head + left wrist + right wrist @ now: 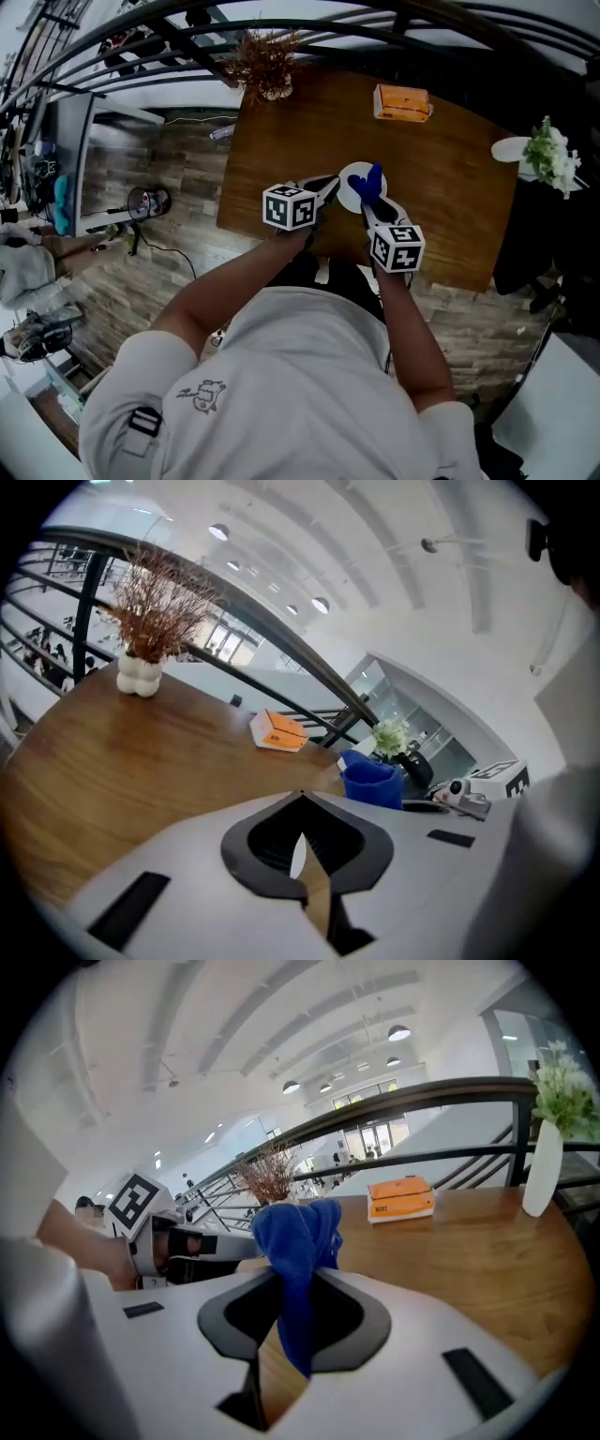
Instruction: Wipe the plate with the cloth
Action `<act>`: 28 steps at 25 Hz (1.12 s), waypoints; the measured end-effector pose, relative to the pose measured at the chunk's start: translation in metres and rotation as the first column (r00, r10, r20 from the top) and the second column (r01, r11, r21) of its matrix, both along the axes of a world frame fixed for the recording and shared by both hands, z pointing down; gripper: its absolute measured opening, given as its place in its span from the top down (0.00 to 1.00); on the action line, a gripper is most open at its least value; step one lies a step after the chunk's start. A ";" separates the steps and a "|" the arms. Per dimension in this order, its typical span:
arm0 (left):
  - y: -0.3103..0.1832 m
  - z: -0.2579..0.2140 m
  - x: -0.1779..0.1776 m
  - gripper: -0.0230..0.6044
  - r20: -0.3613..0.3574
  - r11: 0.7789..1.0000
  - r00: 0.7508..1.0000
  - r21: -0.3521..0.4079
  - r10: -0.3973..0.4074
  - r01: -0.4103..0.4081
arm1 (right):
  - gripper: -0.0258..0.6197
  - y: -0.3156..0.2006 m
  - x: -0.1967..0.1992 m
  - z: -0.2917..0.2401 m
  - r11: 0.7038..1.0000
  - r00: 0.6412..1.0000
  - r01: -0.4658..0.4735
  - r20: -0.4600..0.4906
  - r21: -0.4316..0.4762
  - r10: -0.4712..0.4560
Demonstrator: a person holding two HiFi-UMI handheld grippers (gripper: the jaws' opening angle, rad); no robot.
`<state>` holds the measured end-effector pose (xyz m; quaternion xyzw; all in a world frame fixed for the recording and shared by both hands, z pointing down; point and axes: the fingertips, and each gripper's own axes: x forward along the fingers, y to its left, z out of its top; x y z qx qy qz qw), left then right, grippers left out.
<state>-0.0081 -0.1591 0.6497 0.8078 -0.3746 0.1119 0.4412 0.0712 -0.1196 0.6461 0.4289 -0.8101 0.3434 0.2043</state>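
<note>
A white plate (350, 190) is over the near part of the wooden table (450, 178). My left gripper (332, 188) is at the plate's left rim. In the left gripper view its jaws (302, 860) are shut, with a thin white sliver of the plate (297, 855) between the pads. A blue cloth (370, 180) bunches up over the plate's right side. My right gripper (368, 204) is shut on it, and the cloth (298, 1241) hangs down between its jaws (291, 1321). The plate's underside is hidden.
An orange box (402, 103) lies at the table's far side. A dried plant in a white vase (267, 70) stands at the far left corner. A white vase of flowers (548, 155) stands at the right edge. Wood floor surrounds the table.
</note>
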 end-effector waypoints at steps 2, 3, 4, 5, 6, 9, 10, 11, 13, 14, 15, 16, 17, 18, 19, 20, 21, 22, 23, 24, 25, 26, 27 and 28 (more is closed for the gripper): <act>0.006 -0.023 0.000 0.95 0.012 0.998 0.999 0.049 0.034 -0.035 | 0.83 0.003 -0.003 -0.020 0.999 1.000 -0.029 0.000 0.044 0.029; 0.008 -0.037 -0.001 0.95 0.021 0.995 0.998 0.082 0.052 -0.054 | 0.83 0.005 -0.004 -0.031 0.996 0.999 -0.044 0.001 0.071 0.044; 0.009 -0.052 -0.001 0.95 0.031 0.990 0.997 0.122 0.071 -0.074 | 0.83 0.005 -0.005 -0.043 0.993 0.998 -0.060 0.003 0.102 0.060; 0.010 -0.068 -0.001 0.95 0.042 0.982 0.995 0.166 0.090 -0.096 | 0.83 0.005 -0.007 -0.056 0.988 0.997 -0.076 0.006 0.136 0.076; 0.010 -0.084 -0.001 0.95 0.054 0.970 0.993 0.211 0.109 -0.118 | 0.83 0.006 -0.010 -0.068 0.981 0.996 -0.093 0.010 0.170 0.093; 0.014 -0.127 -0.001 0.95 0.084 0.927 0.984 0.333 0.154 -0.173 | 0.83 0.008 -0.018 -0.101 0.954 0.990 -0.139 0.022 0.264 0.138; 0.013 -0.139 -0.002 0.95 0.089 0.912 0.983 0.367 0.161 -0.183 | 0.83 0.007 -0.021 -0.109 0.944 0.988 -0.152 0.025 0.293 0.151; 0.011 -0.148 -0.004 0.95 0.089 0.899 0.982 0.396 0.164 -0.186 | 0.83 0.004 -0.023 -0.117 0.933 0.986 -0.163 0.029 0.320 0.162; 0.005 -0.165 -0.006 0.95 0.081 0.879 0.983 0.441 0.164 -0.183 | 0.83 0.000 -0.027 -0.133 0.911 0.983 -0.179 0.033 0.371 0.180; 0.004 -0.173 -0.007 0.95 0.076 0.870 0.984 0.460 0.164 -0.180 | 0.83 0.000 -0.027 -0.142 0.899 0.982 -0.186 0.034 0.396 0.188; 0.004 -0.182 -0.008 0.95 0.074 0.860 0.984 0.478 0.165 -0.180 | 0.83 0.001 -0.027 -0.153 0.887 0.980 -0.193 0.036 0.420 0.196; 0.007 -0.191 -0.009 0.95 0.073 0.851 0.983 0.493 0.166 -0.180 | 0.83 0.003 -0.027 -0.164 0.876 0.978 -0.202 0.039 0.438 0.205; 0.010 -0.199 -0.010 0.95 0.071 0.845 0.983 0.504 0.168 -0.181 | 0.83 0.007 -0.027 -0.175 0.868 0.976 -0.212 0.043 0.450 0.216; 0.014 -0.207 -0.012 0.95 0.068 0.841 0.983 0.511 0.168 -0.179 | 0.83 0.011 -0.028 -0.184 0.861 0.973 -0.222 0.046 0.458 0.226; 0.016 -0.212 -0.015 0.95 0.063 0.839 0.984 0.516 0.167 -0.175 | 0.83 0.013 -0.028 -0.190 0.855 0.971 -0.231 0.049 0.465 0.236; 0.017 -0.217 -0.017 0.95 0.057 0.837 0.985 0.520 0.164 -0.169 | 0.83 0.014 -0.029 -0.195 0.849 0.968 -0.239 0.051 0.470 0.244; 0.016 -0.220 -0.019 0.95 0.051 0.835 0.986 0.525 0.161 -0.164 | 0.83 0.014 -0.030 -0.199 0.845 0.967 -0.245 0.052 0.475 0.251; 0.017 -0.222 -0.021 0.95 0.048 0.832 0.986 0.530 0.161 -0.162 | 0.83 0.014 -0.031 -0.200 0.841 0.965 -0.250 0.053 0.480 0.257; 0.019 -0.224 -0.023 0.95 0.047 0.828 0.985 0.536 0.164 -0.163 | 0.83 0.016 -0.033 -0.202 0.837 0.964 -0.254 0.053 0.485 0.262; 0.021 -0.225 -0.024 0.95 0.046 0.824 0.984 0.542 0.170 -0.167 | 0.83 0.018 -0.035 -0.203 0.832 0.962 -0.258 0.052 0.491 0.268; 0.024 -0.227 -0.024 0.95 0.044 0.819 0.983 0.547 0.177 -0.172 | 0.83 0.020 -0.036 -0.204 0.828 0.961 -0.262 0.051 0.497 0.273; 0.027 -0.228 -0.025 0.95 0.041 0.815 0.982 0.552 0.184 -0.175 | 0.83 0.022 -0.037 -0.206 0.823 0.959 -0.265 0.051 0.502 0.278; 0.028 -0.230 -0.025 0.95 0.038 0.813 0.981 0.554 0.189 -0.178 | 0.83 0.022 -0.038 -0.208 0.820 0.959 -0.267 0.051 0.507 0.280; 0.029 -0.232 -0.026 0.95 0.035 0.813 0.981 0.554 0.193 -0.179 | 0.83 0.023 -0.040 -0.210 0.818 0.958 -0.267 0.050 0.509 0.281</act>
